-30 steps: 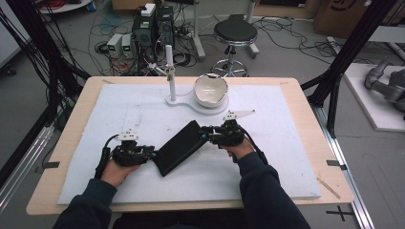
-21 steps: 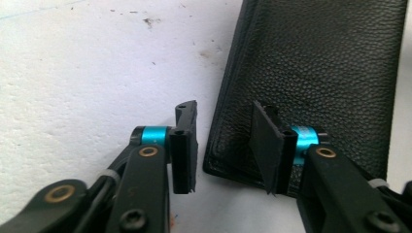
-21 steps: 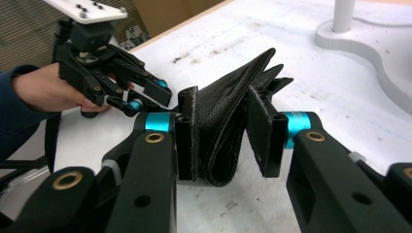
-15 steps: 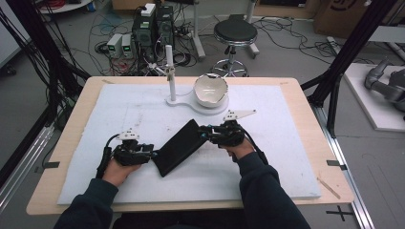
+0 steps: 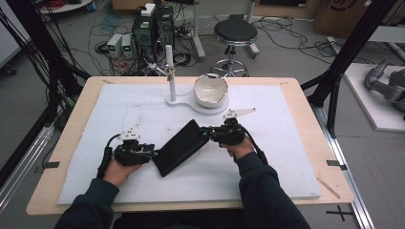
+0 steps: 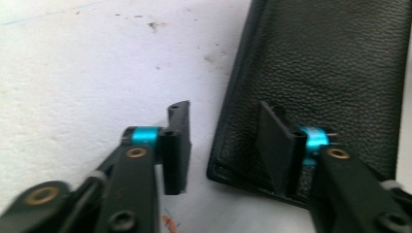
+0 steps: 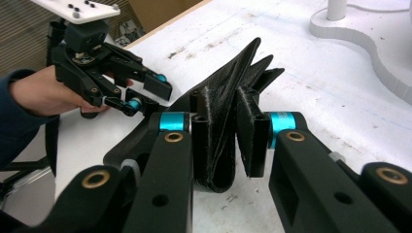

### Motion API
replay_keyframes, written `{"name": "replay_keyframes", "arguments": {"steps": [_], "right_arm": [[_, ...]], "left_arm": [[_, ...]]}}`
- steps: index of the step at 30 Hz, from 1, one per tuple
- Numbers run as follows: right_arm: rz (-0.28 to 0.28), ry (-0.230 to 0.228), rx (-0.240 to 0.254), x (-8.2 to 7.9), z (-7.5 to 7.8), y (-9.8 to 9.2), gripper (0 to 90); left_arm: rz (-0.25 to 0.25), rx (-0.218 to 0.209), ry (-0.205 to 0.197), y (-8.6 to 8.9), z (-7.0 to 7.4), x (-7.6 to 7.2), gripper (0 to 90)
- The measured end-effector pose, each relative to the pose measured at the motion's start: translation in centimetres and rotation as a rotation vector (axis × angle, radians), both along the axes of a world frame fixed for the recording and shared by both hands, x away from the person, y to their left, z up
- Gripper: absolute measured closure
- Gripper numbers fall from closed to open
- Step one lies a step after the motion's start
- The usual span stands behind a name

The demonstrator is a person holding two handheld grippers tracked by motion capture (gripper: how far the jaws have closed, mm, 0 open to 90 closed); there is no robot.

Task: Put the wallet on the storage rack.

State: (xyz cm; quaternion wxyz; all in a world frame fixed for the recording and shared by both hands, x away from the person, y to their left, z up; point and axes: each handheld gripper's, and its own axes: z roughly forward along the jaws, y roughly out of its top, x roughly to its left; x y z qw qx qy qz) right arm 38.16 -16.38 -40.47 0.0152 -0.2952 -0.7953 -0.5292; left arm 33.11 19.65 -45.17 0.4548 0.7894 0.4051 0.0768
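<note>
A black leather case (image 5: pixel 181 147) lies slantwise on the white mat (image 5: pixel 286 157). My left gripper (image 5: pixel 150 153) is at its near left corner, and its jaws have just been opening. In the left gripper view the gripper (image 6: pixel 224 121) is open: one jaw hangs over the case (image 6: pixel 330 63), the other over the mat. My right gripper (image 5: pixel 205 133) is at the case's far end, and its jaws have just been closing. In the right gripper view the raised, folded end of the case (image 7: pixel 218 121) stands between the jaws of that gripper (image 7: pixel 226 126). It touches the left pad, with a thin gap at the right pad.
A white stand with an upright post (image 5: pixel 170 71) and a white bowl (image 5: pixel 210 89) sits at the back of the mat. The wooden table edge (image 5: pixel 310 119) runs around the mat. My left gripper (image 7: pixel 145 94) appears farther off in the right gripper view.
</note>
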Motion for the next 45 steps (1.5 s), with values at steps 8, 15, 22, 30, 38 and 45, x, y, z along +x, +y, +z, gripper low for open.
{"name": "replay_keyframes", "arguments": {"steps": [8,15,22,30,38,45], "right_arm": [[0.027,-0.061,-0.015,-0.4,0.8,0.0,81.1],[0.055,-0.117,-0.016,-0.9,1.6,0.2,81.1],[0.095,-0.150,0.008,-1.2,1.9,0.1,81.0],[0.092,-0.155,-0.022,-1.1,1.6,0.1,79.9],[0.075,-0.075,-0.095,0.2,-0.1,-0.1,62.9],[0.011,-0.114,-0.098,0.7,-1.2,0.8,30.5]], "left_arm": [[-0.009,-0.180,-0.015,0.1,1.6,1.5,38.0],[-0.153,-0.229,-0.010,-2.5,2.4,4.2,32.4],[-0.245,-0.338,0.063,-3.1,2.0,6.0,28.1],[-0.314,-0.325,0.037,-2.8,2.3,5.6,61.8],[-0.363,-0.296,-0.055,-3.3,2.9,4.7,77.7],[-0.394,-0.294,-0.084,-3.5,3.1,4.4,77.7]]}}
